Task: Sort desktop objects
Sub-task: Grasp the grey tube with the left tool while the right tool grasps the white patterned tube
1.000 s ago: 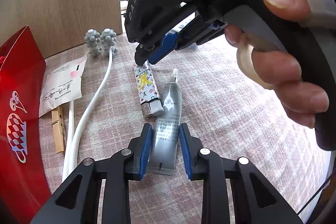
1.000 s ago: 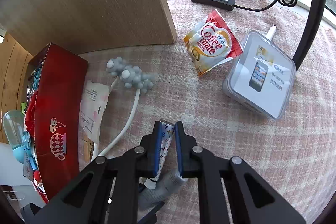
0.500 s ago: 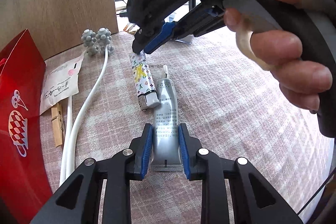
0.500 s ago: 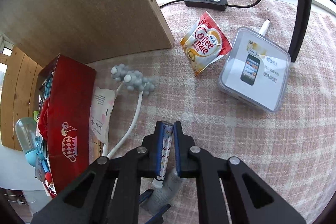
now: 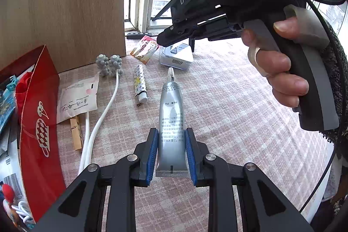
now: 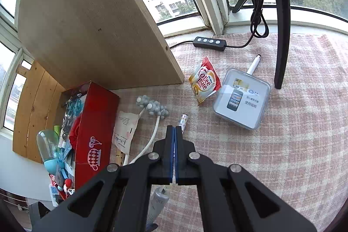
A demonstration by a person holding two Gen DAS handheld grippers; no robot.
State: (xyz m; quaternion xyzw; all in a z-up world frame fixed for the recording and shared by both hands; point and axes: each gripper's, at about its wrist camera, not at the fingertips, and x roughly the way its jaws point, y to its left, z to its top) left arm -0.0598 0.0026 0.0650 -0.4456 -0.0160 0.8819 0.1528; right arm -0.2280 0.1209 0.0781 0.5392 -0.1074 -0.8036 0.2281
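Observation:
A silver tube (image 5: pixel 171 114) sticks out forward from my left gripper (image 5: pixel 170 156), whose blue pads are shut on its crimped end; its nozzle hangs above the checked cloth. A small patterned tube (image 5: pixel 140 85) lies loose on the cloth to the left of it, and its tip (image 6: pixel 182 121) shows just beyond my right gripper (image 6: pixel 174 134). That gripper is shut, pads touching, with nothing between them. From the left wrist view the right gripper (image 5: pixel 161 41) hovers high over the cloth, held by a hand (image 5: pixel 278 71).
A red box (image 5: pixel 39 123) full of small items stands at the left edge. Near it lie a white cable (image 5: pixel 102 114) with grey knobby ends, a paper sachet (image 5: pixel 76 99) and a clothespin (image 5: pixel 76 134). Farther back are a creamer packet (image 6: pixel 204 84), a clear phone box (image 6: pixel 243 99), a wooden panel (image 6: pixel 93 25) and a tripod leg (image 6: pixel 282 36).
The right gripper has closed fully, slid off the patterned tube and risen; the tube stays on the cloth. The left gripper has lifted, still holding the silver tube.

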